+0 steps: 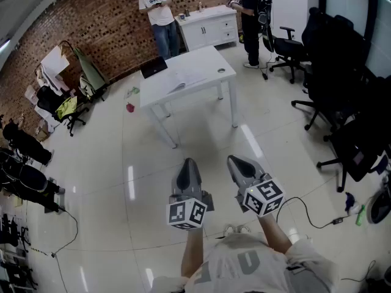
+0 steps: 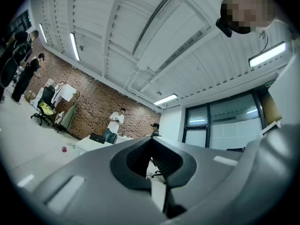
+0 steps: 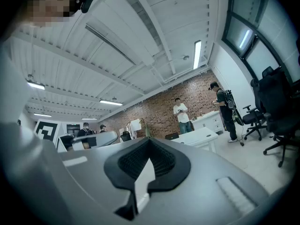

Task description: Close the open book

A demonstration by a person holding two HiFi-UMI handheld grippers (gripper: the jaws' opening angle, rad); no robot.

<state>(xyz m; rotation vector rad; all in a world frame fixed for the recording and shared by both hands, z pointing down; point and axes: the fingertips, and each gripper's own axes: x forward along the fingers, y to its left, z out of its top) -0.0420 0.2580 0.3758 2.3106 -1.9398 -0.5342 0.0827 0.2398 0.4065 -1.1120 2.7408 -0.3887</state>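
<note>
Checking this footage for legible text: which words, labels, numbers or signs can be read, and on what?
No text can be read.
Left gripper and right gripper, marker cubes: black-and-white square patterns, no words.
Open book on the white table: too small.
Pale print on the wearer's shirt: foreshortened, unreadable.

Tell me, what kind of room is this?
Probably an open office or lab workspace: a white table with an open book, black office chairs, and a brick wall.
</note>
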